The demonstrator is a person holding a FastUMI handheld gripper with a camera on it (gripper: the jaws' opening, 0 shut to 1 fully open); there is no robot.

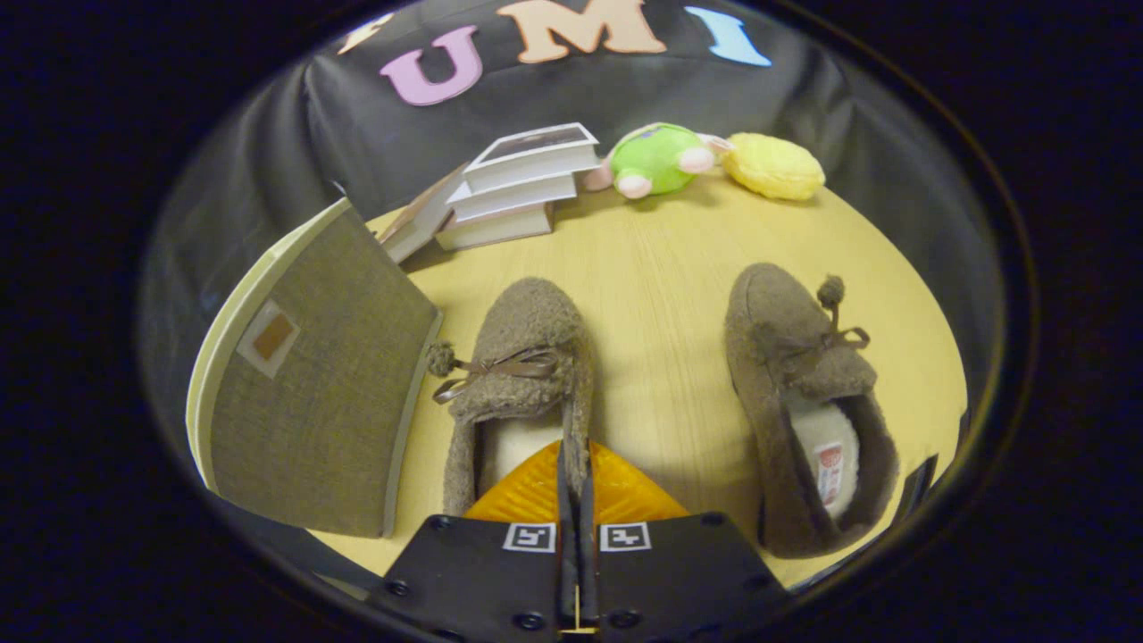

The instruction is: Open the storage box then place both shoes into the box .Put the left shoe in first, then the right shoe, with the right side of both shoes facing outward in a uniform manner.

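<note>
Two brown fuzzy slippers with small bows lie on the wooden table, toes pointing away from me. My gripper is shut on the left-hand shoe, pinching the right wall of its opening between both fingers. Whether that shoe rests on the table or is lifted, I cannot tell. The right-hand shoe lies apart to the right of the fingers, its pale lining showing. The storage box, covered in grey-brown fabric with a small label patch, stands just left of the held shoe. Its broad face is tilted towards me and its inside is hidden.
A stack of books sits beyond the box at the table's back, with one more book leaning against it. A green plush toy and a yellow plush toy lie at the back right. Bare tabletop lies between the two shoes.
</note>
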